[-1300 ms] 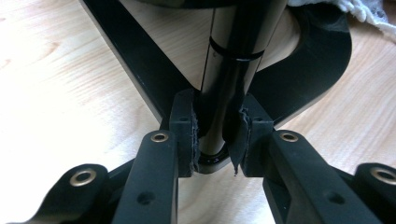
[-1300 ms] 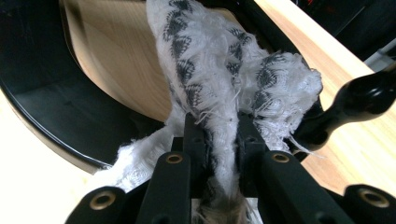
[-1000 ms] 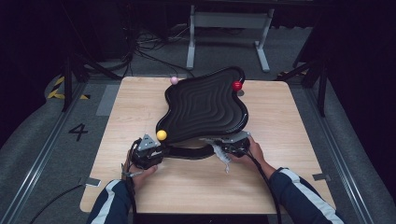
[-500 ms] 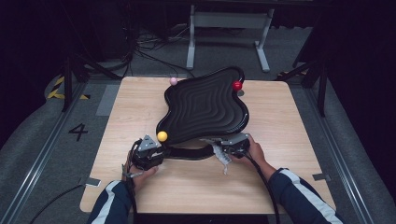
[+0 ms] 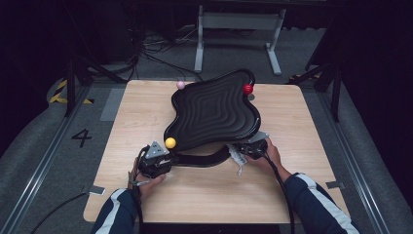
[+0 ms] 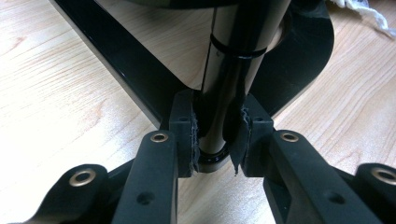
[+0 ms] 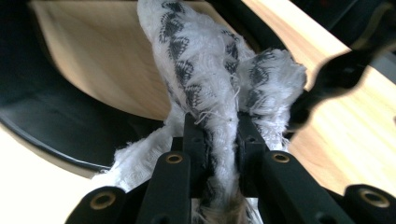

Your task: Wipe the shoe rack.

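A black wavy-topped stand (image 5: 214,109) sits on the wooden table (image 5: 146,112), with a yellow ball (image 5: 170,143), a pink ball (image 5: 180,85) and a red ball (image 5: 248,89) at its corners. My left gripper (image 5: 165,158) is at the near left of the stand's curved base (image 5: 204,160). It is shut on the stand's black upright post (image 6: 233,70), with the pads of the left gripper (image 6: 217,135) pressed on both sides low down. My right gripper (image 5: 246,151) is at the near right, shut on a white cloth with a black pattern (image 7: 205,70), which bunches between the pads of the right gripper (image 7: 218,135).
The stand's black base (image 6: 130,74) crosses the tabletop just beyond the left jaws. A metal frame (image 5: 234,29) and loose cables (image 5: 146,53) lie on the floor past the table's far edge. A floor marking "4" (image 5: 81,137) is at the left.
My right gripper, with the cloth in it, has shifted slightly to the right along the stand's near edge. The left gripper and the stand have stayed put.
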`<state>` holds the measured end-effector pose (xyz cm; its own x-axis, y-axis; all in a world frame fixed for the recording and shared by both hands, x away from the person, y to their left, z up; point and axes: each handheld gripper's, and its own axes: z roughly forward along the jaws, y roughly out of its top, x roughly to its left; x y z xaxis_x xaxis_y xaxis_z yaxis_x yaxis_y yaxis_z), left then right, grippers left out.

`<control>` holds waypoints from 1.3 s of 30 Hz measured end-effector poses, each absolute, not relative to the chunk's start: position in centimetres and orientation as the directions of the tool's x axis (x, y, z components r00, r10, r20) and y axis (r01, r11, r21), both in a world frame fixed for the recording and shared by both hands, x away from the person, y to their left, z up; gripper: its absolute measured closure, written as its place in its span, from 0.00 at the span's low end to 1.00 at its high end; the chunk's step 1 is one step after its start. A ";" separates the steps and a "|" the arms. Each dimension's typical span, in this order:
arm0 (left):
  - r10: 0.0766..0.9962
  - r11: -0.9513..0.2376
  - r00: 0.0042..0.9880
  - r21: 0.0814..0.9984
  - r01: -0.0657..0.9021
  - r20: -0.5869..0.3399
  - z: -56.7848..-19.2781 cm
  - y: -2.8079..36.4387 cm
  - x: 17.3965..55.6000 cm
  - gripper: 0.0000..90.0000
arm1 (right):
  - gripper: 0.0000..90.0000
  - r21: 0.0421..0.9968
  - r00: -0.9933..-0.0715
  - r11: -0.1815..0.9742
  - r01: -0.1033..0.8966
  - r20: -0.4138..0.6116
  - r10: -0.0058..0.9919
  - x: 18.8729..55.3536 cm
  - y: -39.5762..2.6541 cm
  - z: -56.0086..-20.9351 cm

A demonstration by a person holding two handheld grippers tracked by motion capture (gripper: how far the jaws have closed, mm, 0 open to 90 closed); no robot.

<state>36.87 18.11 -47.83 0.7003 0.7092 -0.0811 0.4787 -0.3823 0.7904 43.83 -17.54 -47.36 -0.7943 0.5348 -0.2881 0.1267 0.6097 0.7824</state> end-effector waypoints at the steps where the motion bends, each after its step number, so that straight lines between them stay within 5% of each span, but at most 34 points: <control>1: 0.704 -0.388 0.706 0.792 0.472 -0.076 -47.8 17.9 36.8 0.80 | 0.87 0.778 -0.800 0.616 0.122 -0.291 0.525 43.6 -17.3 -47.3; 20: 0.676 -0.414 0.734 0.791 0.450 -0.064 -47.8 17.0 36.4 0.80 | 0.87 0.760 -0.868 0.649 0.003 -0.321 0.379 39.6 -13.3 -47.7; 39: 0.675 -0.418 0.735 0.788 0.452 -0.064 -47.8 16.9 36.3 0.80 | 0.87 0.766 -0.739 0.636 0.090 -0.377 0.558 43.4 -18.3 -47.6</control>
